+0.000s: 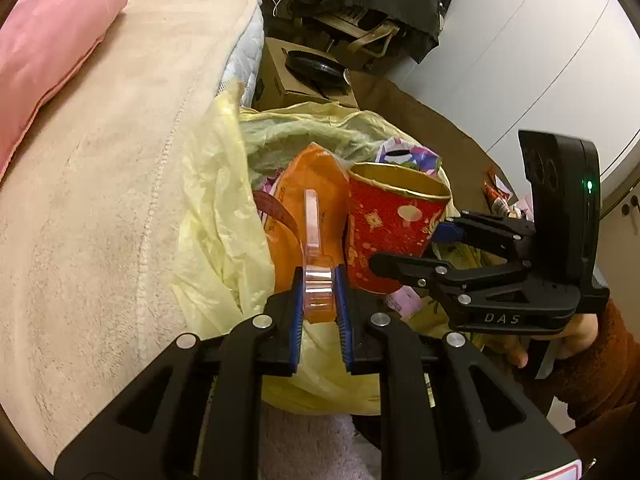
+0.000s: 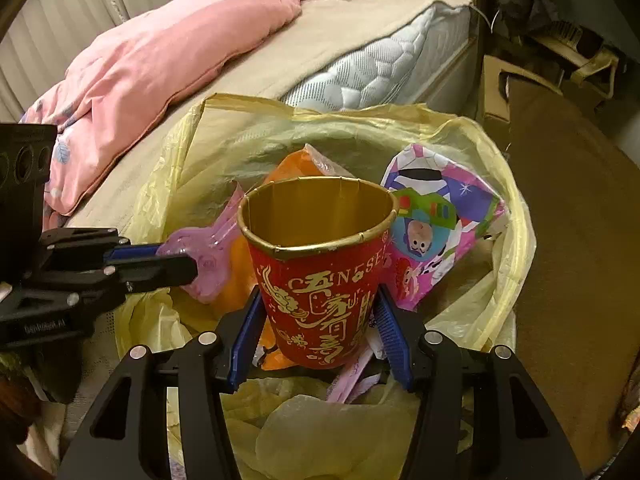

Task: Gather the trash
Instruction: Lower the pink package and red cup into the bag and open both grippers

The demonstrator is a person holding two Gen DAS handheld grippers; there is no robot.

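A yellow trash bag (image 2: 500,184) stands open beside the bed, with an orange wrapper (image 2: 288,168) and a cartoon-printed pink paper (image 2: 436,216) inside. My right gripper (image 2: 320,320) is shut on a red paper cup (image 2: 320,264) with a gold rim, held upright over the bag's mouth. My left gripper (image 1: 318,280) is shut on a clear pink guitar-shaped plastic piece (image 1: 314,232), just left of the cup (image 1: 388,232) and also over the bag. In the right wrist view the left gripper (image 2: 180,258) comes in from the left with the plastic piece (image 2: 212,264).
The bed with its beige blanket (image 1: 120,160) and pink duvet (image 2: 160,60) lies left of the bag. A cardboard box (image 1: 296,80) and dark clutter stand behind. Brown floor (image 2: 580,240) stretches right, with small wrappers (image 1: 496,196) on it. A hand in an orange sleeve (image 1: 592,360) holds the right gripper.
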